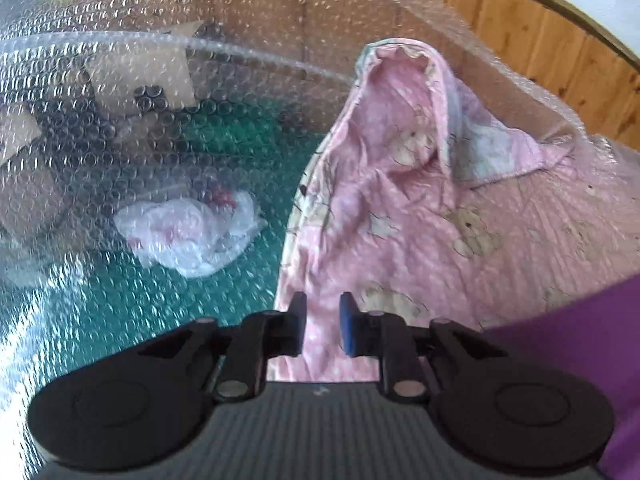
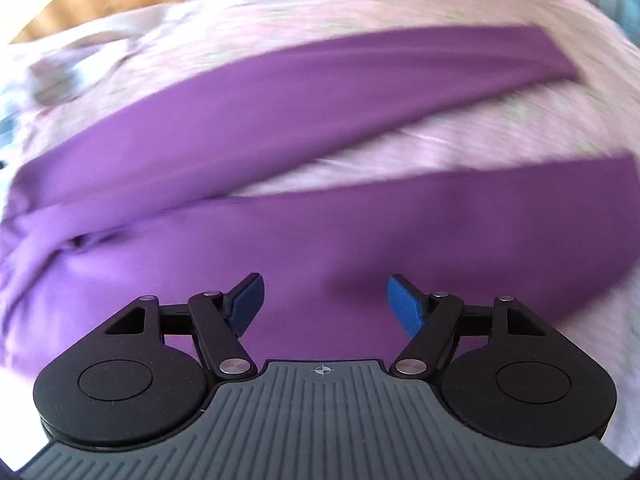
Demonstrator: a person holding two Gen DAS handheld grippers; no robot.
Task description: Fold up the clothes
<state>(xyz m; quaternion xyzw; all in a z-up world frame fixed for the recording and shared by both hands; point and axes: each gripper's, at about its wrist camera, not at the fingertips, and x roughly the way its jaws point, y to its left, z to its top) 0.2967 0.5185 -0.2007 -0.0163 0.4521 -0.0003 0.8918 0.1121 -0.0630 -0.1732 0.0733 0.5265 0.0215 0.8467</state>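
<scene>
A purple garment (image 2: 280, 128) lies spread on a pink blanket (image 2: 440, 148) with a teddy-bear print; two long purple bands of it run toward the right. The right wrist view is blurred. My right gripper (image 2: 325, 286) hovers over the garment's body, open wide, with nothing between its blue pads. In the left wrist view the pink blanket (image 1: 432, 232) fills the right half, and a corner of the purple garment (image 1: 580, 344) shows at the lower right. My left gripper (image 1: 323, 320) is above the blanket's left edge, jaws close together but apart, holding nothing.
A sheet of bubble wrap (image 1: 120, 112) covers the left side, over a green surface (image 1: 192, 304), a crumpled white plastic bag (image 1: 188, 236) and cardboard pieces (image 1: 144, 68). Wooden panelling (image 1: 520, 40) rises behind the blanket at the far right.
</scene>
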